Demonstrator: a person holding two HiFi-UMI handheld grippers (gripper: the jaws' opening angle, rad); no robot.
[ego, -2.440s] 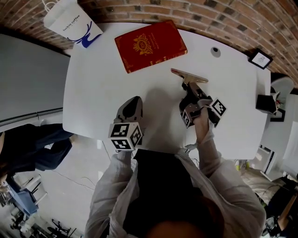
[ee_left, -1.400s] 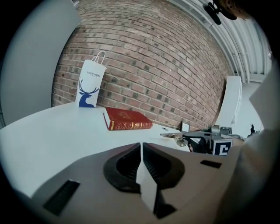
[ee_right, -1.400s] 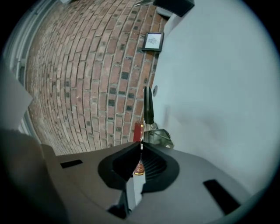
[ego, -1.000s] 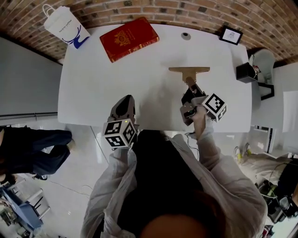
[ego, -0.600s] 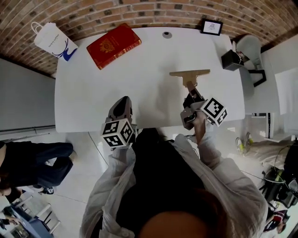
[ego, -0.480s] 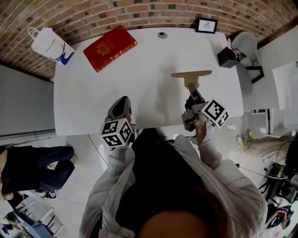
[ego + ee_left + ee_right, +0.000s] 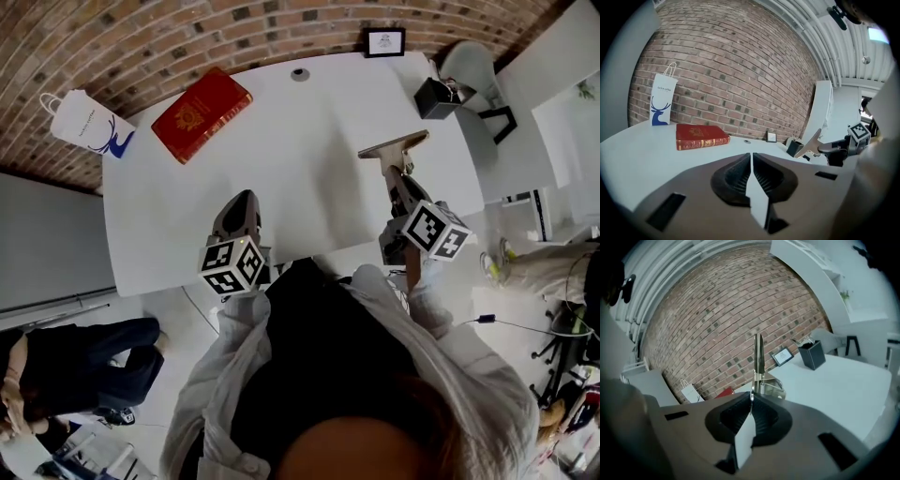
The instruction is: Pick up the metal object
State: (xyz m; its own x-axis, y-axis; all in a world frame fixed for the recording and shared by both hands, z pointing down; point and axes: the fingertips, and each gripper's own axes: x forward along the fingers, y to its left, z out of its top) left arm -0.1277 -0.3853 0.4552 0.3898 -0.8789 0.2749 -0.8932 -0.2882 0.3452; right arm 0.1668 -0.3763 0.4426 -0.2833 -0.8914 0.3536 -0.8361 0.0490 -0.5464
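Far left of the red book, a white paper bag with a blue deer on it stands against the brick wall, just off the corner of the white table on which the book lies flat. Below the book and a little to its right, at the table's near edge, the left gripper hovers with its jaws pressed together and nothing between them; its own view shows the left gripper pointing across the table toward the book and the bag. Right of the book, near the wall-side edge, sits a small round grommet, and further right a small picture frame leans at the wall. Well to the book's right and lower, the right gripper has its jaws nearly closed, clamped on the metal object, a brass-coloured clip with a flat bar across its far end. In the right gripper view the right gripper pinches the thin base of the metal object, which stands straight up out of the jaws with its spring just above them. From the left gripper's side the metal object looks tilted and clear of the tabletop. Beyond it, furthest from the book, a black holder stands on the table's right corner, with a chair just past it
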